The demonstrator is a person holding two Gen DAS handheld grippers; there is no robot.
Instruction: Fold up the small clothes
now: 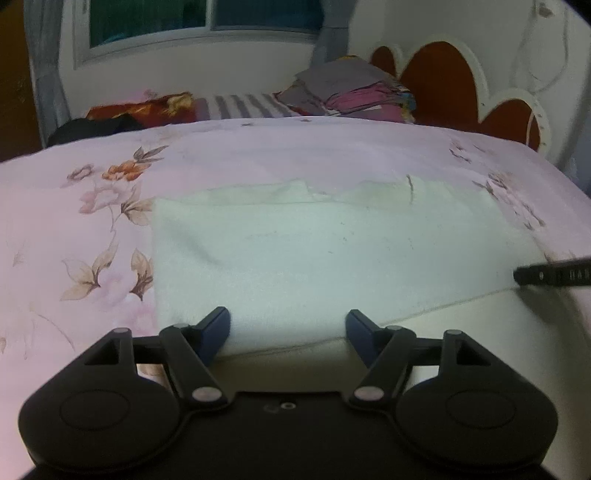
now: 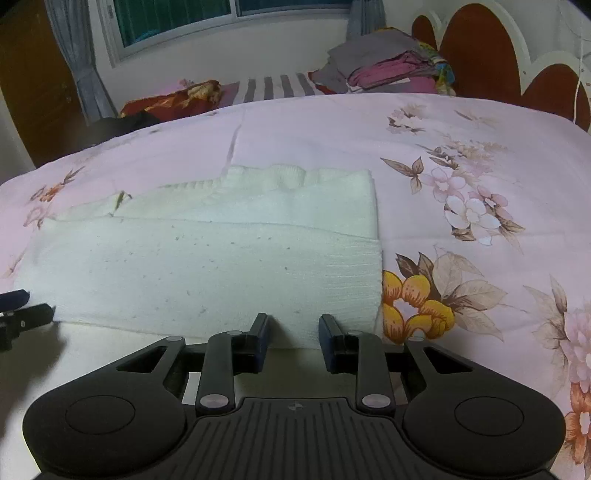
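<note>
A white knit garment (image 1: pixel 314 258) lies partly folded on the pink floral bedspread (image 1: pixel 74 221). It also shows in the right wrist view (image 2: pixel 207 266), its ribbed edge at the far side. My left gripper (image 1: pixel 288 328) is open, its fingers over the garment's near left edge, holding nothing. My right gripper (image 2: pixel 293 336) is open at the garment's near right corner, its fingers over the edge, holding nothing. The right gripper's finger shows at the right edge of the left wrist view (image 1: pixel 550 275). The left gripper shows at the left edge of the right wrist view (image 2: pixel 22 314).
A stack of folded clothes (image 2: pixel 388 66) sits at the far side by the red and white headboard (image 2: pixel 480 55). A striped cloth (image 2: pixel 273 86), a red patterned cloth (image 2: pixel 173 99) and a dark item (image 2: pixel 122 123) lie beyond the bedspread. A window (image 2: pixel 221 14) is behind.
</note>
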